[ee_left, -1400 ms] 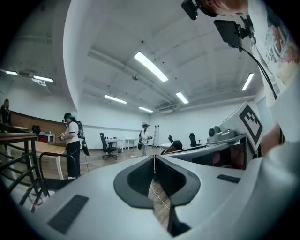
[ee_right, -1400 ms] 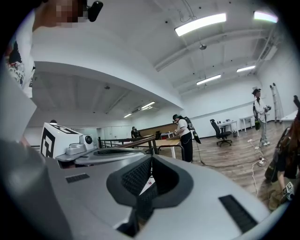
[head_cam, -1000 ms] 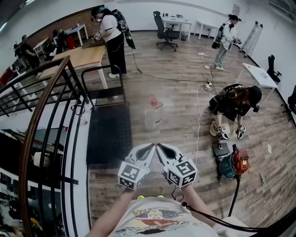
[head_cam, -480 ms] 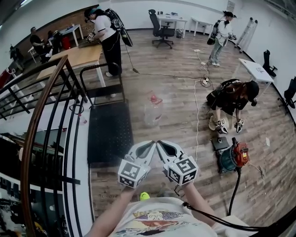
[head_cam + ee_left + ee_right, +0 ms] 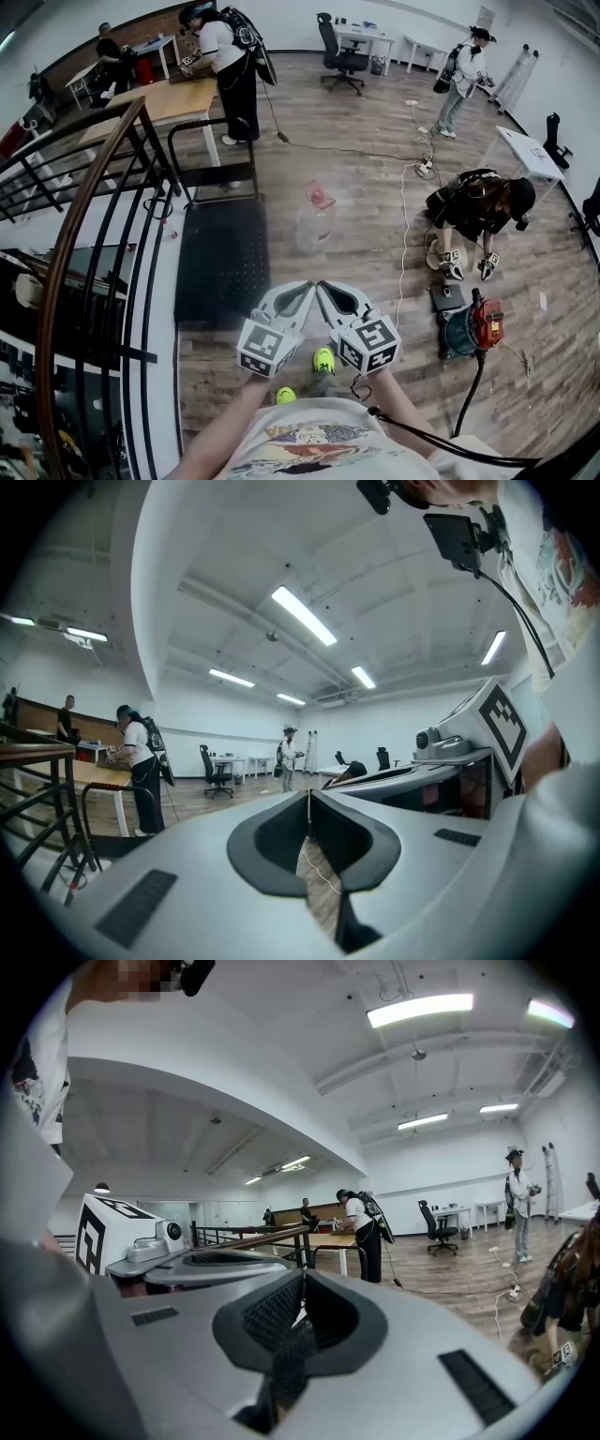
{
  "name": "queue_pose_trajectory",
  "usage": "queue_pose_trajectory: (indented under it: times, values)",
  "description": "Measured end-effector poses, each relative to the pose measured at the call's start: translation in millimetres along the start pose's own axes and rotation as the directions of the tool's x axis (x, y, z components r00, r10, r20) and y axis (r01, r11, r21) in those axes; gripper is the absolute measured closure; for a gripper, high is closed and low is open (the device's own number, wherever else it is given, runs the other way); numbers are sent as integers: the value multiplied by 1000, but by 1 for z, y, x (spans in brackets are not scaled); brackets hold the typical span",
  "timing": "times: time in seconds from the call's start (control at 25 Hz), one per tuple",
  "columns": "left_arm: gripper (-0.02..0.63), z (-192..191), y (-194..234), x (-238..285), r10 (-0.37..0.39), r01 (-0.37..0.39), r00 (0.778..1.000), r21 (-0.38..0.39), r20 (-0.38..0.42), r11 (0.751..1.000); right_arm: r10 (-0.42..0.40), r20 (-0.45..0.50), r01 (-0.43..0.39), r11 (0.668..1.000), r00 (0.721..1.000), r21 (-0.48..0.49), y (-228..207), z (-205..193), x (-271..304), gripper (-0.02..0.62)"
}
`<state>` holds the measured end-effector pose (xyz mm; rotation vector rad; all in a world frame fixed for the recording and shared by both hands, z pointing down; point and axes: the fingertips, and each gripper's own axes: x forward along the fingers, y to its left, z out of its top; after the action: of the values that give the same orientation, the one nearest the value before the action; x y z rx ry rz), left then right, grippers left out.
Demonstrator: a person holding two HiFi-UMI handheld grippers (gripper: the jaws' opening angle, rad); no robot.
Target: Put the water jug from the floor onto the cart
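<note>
The room is a wide, white-walled hall under strip lights, and its wood-plank floor runs in pale brown boards from the wearer's feet to the far desks. At the left a curved stair railing with a brown wooden handrail and black metal bars fills the edge of the head view. Beside it stands the cart, a flat black platform with a matte, textured deck and a black tubular handle at its far end. Beyond that a wooden worktop has a standing person at it. To the right a crouching person is near a round teal and orange machine, and a thin white cable trails across the boards. The water jug, clear, rounded plastic with a red top, stands upright on the floor, just right of the cart and apart from it, well ahead of both grippers. The left gripper and right gripper, smooth white shells with marker cubes, are side by side near the wearer's body; each has its jaws pressed together with nothing between them. Compared with a second ago, the grippers keep the same pose, while a bright yellow-green shoe has stepped forward beneath them.
</note>
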<state>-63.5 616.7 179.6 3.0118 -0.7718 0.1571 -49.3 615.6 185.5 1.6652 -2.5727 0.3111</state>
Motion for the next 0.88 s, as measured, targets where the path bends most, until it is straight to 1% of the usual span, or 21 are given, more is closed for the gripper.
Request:
queue_pose_trajectory:
  times: [0.2, 0.44, 0.6, 0.88]
  values:
    - [591, -1, 7, 36, 26, -26, 999, 8, -24, 1000, 32, -7, -32, 999, 999, 15, -35, 2, 11, 572]
    - [591, -4, 25, 100, 38, -38, 998, 9, -40, 999, 54, -13, -54, 998, 998, 26, -98, 4, 35, 572]
    - [590, -9, 38, 142, 51, -52, 997, -1, -58, 999, 67, -33, -66, 997, 997, 40, -140, 0, 54, 572]
    - [591, -16, 35, 201, 73, -74, 994, -15, -79, 997, 94, -45, -92, 994, 995, 51, -200, -2, 59, 571]
